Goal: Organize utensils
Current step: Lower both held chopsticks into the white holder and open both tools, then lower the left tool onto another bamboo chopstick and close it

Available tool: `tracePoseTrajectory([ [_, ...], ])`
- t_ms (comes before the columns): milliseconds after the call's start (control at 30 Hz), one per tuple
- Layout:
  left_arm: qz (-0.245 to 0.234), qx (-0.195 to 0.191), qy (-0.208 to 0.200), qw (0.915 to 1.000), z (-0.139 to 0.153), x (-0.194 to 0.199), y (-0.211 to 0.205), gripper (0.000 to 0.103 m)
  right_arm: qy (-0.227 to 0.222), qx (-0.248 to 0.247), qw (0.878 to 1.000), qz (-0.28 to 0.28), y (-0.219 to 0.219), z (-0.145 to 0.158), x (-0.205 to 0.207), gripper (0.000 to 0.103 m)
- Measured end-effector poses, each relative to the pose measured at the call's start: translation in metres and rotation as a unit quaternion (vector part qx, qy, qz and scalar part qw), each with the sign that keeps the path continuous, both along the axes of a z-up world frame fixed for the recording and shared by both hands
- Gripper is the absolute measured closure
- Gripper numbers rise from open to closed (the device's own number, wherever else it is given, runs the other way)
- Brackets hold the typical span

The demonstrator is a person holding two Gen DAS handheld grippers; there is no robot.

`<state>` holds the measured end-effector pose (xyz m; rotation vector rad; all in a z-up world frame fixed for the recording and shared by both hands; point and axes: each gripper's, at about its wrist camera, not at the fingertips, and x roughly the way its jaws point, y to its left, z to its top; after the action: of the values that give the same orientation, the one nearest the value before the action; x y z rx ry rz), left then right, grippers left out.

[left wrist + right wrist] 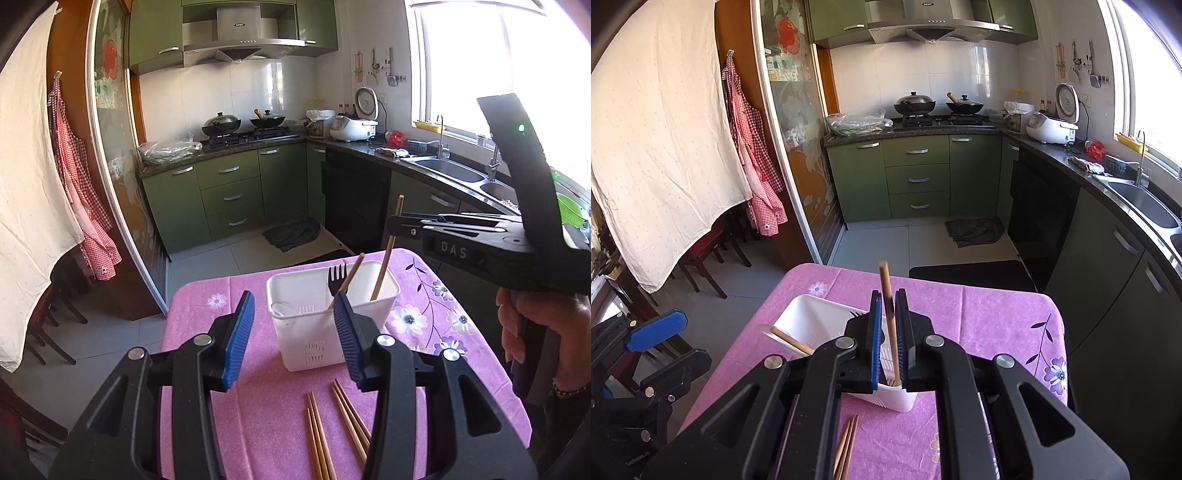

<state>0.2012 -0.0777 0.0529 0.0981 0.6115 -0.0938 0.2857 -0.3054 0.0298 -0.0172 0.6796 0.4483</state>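
A white slotted basket [314,343] stands on the pink flowered tablecloth [207,325]. In it are a black fork [337,275] and a wooden chopstick [352,271] leaning against the rim. My left gripper [293,297] hangs open just in front of the basket, with nothing between its blue pads. My right gripper [888,306] is shut on another chopstick [885,284], held nearly upright with its lower end inside the basket [812,308]. In the left wrist view that held chopstick [386,258] dips into the basket's right corner. Several loose chopsticks [332,428] lie on the cloth nearer the camera.
A hand [535,332] grips the right tool's handle at the right. The table's far edge [923,275] drops to a tiled floor with a dark mat [967,273]. Green cabinets and a sink counter [1137,199] run behind and right. Chairs [701,254] stand left.
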Motion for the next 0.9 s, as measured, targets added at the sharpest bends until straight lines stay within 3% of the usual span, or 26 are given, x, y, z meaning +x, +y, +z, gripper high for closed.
tracePoseTrajectory([
  [133,-0.003,0.000,0.016,0.9999,-0.006,-0.008,0.003,0.060,-0.018,0.002,1.000,0.007,-0.009,0.014,-0.026,0.094],
  [233,-0.005,-0.001,0.039,0.9992,-0.014,-0.010,0.005,0.060,-0.027,0.001,1.000,0.010,-0.019,0.019,-0.053,0.085],
  [400,-0.012,-0.004,0.110,0.9939,-0.049,-0.014,0.006,0.060,0.005,-0.025,1.000,0.014,-0.039,-0.014,-0.086,0.085],
  [533,-0.010,-0.001,0.176,0.9844,-0.089,-0.009,0.004,0.060,0.059,-0.049,0.997,0.017,-0.052,-0.064,-0.100,0.085],
  [633,-0.007,0.009,0.227,0.9738,-0.119,-0.002,0.002,0.072,0.092,-0.054,0.994,0.018,-0.059,-0.097,-0.104,0.085],
  [733,-0.003,0.013,0.279,0.9602,-0.148,0.006,0.000,0.089,0.112,-0.054,0.992,0.021,-0.062,-0.117,-0.105,0.085],
  [900,0.009,0.033,0.313,0.9491,-0.175,0.011,0.000,0.090,0.126,-0.057,0.990,0.029,-0.061,-0.130,-0.104,0.085],
])
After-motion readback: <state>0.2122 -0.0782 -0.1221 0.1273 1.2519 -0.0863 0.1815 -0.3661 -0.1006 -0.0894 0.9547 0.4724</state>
